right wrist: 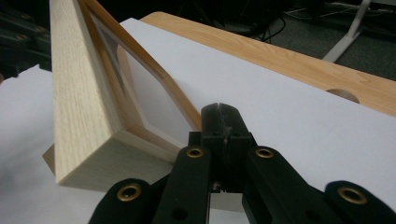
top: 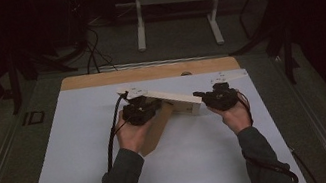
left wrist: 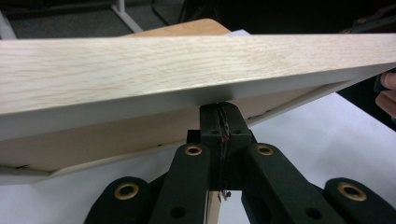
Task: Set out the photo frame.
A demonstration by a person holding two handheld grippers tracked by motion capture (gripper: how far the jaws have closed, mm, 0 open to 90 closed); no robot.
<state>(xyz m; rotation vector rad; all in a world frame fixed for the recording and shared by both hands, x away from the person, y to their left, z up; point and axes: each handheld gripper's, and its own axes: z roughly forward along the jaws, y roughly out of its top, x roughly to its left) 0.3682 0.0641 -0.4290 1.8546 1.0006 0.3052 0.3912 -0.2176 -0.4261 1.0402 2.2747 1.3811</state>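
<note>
Left gripper [left wrist: 222, 109]: fingers [left wrist: 212, 122] are seen pressed together, tips tucked under the lower edge of a wooden frame [left wrist: 187, 70]. Whether a thin lip of the frame is pinched between them cannot be told. In the high view the left gripper [top: 140, 110] is held at the frame's [top: 172, 99] near-left part by the left hand [top: 130, 135].

Right gripper [right wrist: 223, 112]: fingers [right wrist: 212, 123] are seen pressed together, tips at the frame's [right wrist: 84, 107] lower inner edge, beside the corner. A grip on the frame is not confirmed here either. In the high view the right gripper [top: 220, 96] is seen at the frame's right end, held by the right hand [top: 236, 116].

Frame: light wood grain, deep sides, darker inner rim around a pale panel. It is tilted up off a white sheet [top: 87, 160], with one edge low by the sheet; a brown backing piece is seen beneath it in the high view.

The white sheet is laid on the wooden counter [top: 147, 71]; a bare strip of wood with a round hole is left uncovered at the far edge.

Writing: "ID" marking [top: 32, 117] is read on the floor left of the counter. No label or brand is legible on the frame or grippers.
</note>
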